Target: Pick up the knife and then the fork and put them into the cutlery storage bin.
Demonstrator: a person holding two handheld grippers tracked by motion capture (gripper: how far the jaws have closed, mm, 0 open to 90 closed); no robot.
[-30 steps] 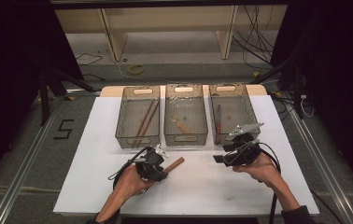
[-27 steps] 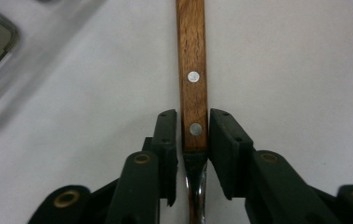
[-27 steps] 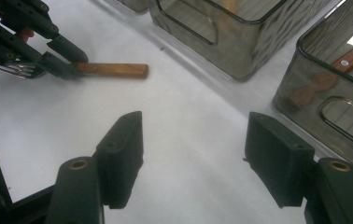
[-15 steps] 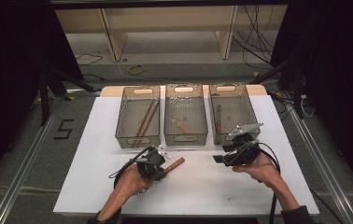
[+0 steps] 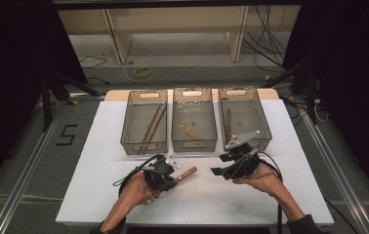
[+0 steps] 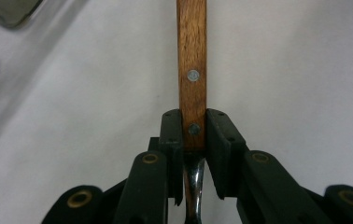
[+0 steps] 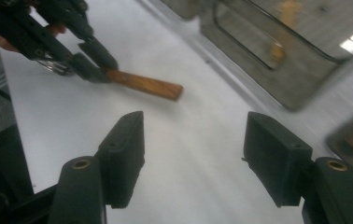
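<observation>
A piece of cutlery with a wooden handle (image 5: pixel 187 173) lies low over the white table, its handle pointing right. My left gripper (image 5: pixel 169 178) is shut on it. In the left gripper view the pads (image 6: pixel 171 128) press the riveted handle (image 6: pixel 192 56) near its metal neck, and the jaws have just been closing on it. My right gripper (image 5: pixel 220 170) hovers a short way to the right of the handle's end, open with nothing between its jaws. The right gripper view (image 7: pixel 193 140) looks past its jaws at the handle (image 7: pixel 144 85) and the left gripper (image 7: pixel 76 56).
Three see-through bins stand in a row behind the grippers. The left bin (image 5: pixel 143 147) holds long wooden sticks, the middle bin (image 5: pixel 194 146) a small wooden-handled piece and the right bin (image 5: pixel 266 127) a dark-handled one. The white table top (image 5: pixel 99 195) ends close in front of the hands.
The right gripper has shifted a little to the left, toward the handle's end. The left hand has stayed in place with the cutlery.
</observation>
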